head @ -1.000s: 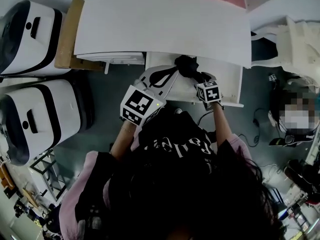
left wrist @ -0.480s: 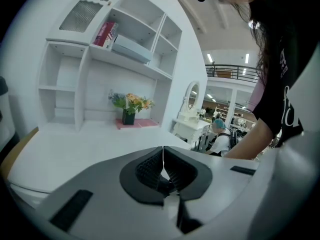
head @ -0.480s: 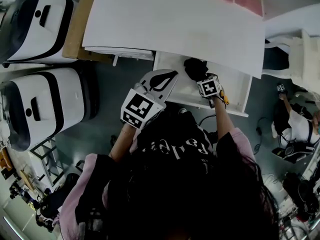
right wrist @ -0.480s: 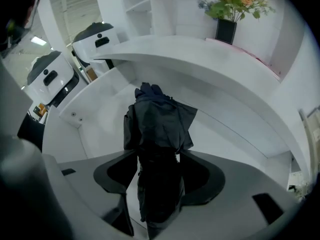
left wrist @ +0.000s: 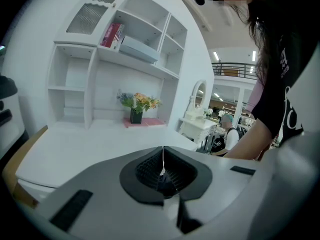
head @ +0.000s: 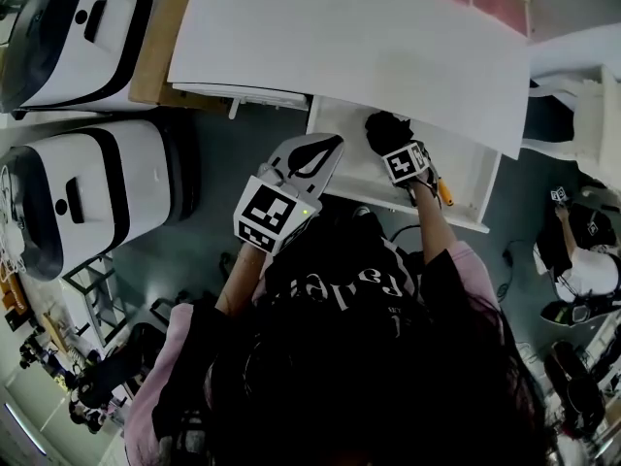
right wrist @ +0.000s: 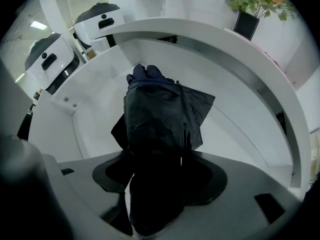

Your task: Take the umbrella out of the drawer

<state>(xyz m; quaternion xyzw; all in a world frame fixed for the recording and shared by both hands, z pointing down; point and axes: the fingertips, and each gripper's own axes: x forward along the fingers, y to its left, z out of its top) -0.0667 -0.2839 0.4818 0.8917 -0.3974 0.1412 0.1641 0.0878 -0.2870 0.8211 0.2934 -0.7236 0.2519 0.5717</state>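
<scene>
A folded black umbrella [head: 385, 129] lies in the open white drawer [head: 466, 178] under the desk top. My right gripper [head: 393, 146] points steeply down into the drawer. Its jaws are opening, and the umbrella [right wrist: 160, 119] lies between them in the right gripper view, where the right gripper [right wrist: 160, 171] straddles the near end; the pads do not visibly press on it. My left gripper [head: 325, 146] hovers at the drawer's front left corner. In the left gripper view the left gripper [left wrist: 163, 156] is shut with nothing in it.
The white desk top [head: 340, 37] overhangs the drawer's back. Two white-and-black machines [head: 87, 202] stand on the floor at the left, beside a wooden board [head: 160, 37]. A vase of flowers [left wrist: 136, 109] and shelves stand at the desk's back. Another person [head: 582, 250] is at the right.
My right gripper has sunk into the drawer over the umbrella and its jaws have spread wider. The left gripper has drifted a little towards the drawer's front.
</scene>
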